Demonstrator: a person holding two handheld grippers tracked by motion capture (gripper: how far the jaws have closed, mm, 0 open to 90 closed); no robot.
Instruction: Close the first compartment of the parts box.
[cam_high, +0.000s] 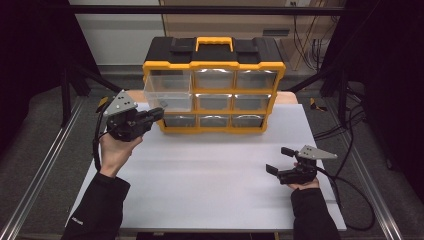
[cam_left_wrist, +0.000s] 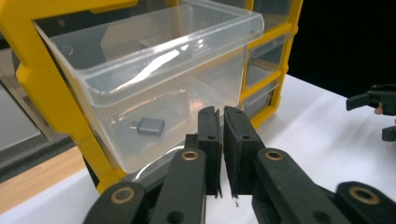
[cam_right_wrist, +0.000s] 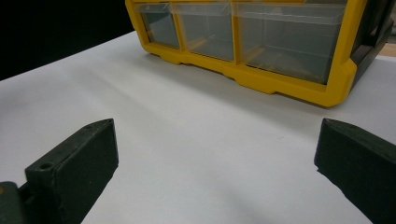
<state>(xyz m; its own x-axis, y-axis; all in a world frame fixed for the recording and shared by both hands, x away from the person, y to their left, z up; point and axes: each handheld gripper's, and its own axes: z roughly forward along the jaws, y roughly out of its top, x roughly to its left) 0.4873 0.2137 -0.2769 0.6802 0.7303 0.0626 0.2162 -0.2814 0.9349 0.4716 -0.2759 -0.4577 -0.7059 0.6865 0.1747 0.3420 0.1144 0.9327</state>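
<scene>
at the left edge of the white table top (cam_high: 210, 175), the left gripper (cam_high: 159, 114) sits just in front of the pulled-out clear plastic drawer (cam_high: 169, 93) of the yellow-and-black drawer organiser (cam_high: 214, 85). jaws pressed together, nothing between them; in the left gripper view the pad tips (cam_left_wrist: 222, 122) sit just below the drawer's front wall (cam_left_wrist: 187, 107), contact not certain. drawer is the top-left one, standing well out of its slot. inside, on its floor, a small grey metal adapter (cam_left_wrist: 148, 126) lies flat.

handling, judged: drawer is thin, stiff, light, glossy plastic, likely slippery, could flex or crack under a hard pinch. best hold is the front lip, or a flat push on the front wall to slide it home. adapter is light, hard and small; take it across its short sides.

further right, the right gripper (cam_high: 280, 161) rests low over bare table, jaws spread wide and empty, well apart from the organiser.
</scene>
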